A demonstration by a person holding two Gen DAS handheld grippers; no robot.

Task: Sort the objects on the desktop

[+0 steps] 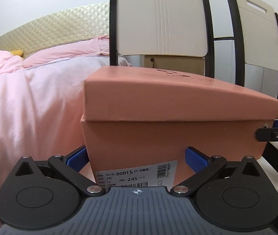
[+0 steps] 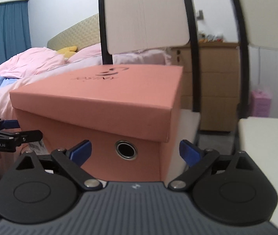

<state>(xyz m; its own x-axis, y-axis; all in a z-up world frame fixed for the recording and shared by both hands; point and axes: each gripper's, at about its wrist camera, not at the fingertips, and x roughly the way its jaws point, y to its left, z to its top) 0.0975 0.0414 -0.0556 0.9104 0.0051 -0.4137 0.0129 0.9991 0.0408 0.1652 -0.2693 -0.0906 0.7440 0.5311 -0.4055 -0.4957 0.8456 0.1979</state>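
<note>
Left view: left gripper (image 1: 137,159) is spread wide against the labelled end of the box (image 1: 178,121), holding nothing; the lid (image 1: 158,92) is on.
Right view: right gripper (image 2: 135,153) gapes at the face with the grommet (image 2: 125,149), also holding nothing.
Box place: on a chair seat (image 2: 189,125), beside the bed (image 1: 31,101).
Step advice: press both ends evenly, below the lid, before lifting.
Only left: sticker (image 1: 137,175).
Only right: cabinet (image 2: 213,82), curtain (image 2: 5,33).

A salmon-pink shoe box (image 1: 174,105) sits upright, lid closed, white label on one end, grommet hole on another side.
</note>
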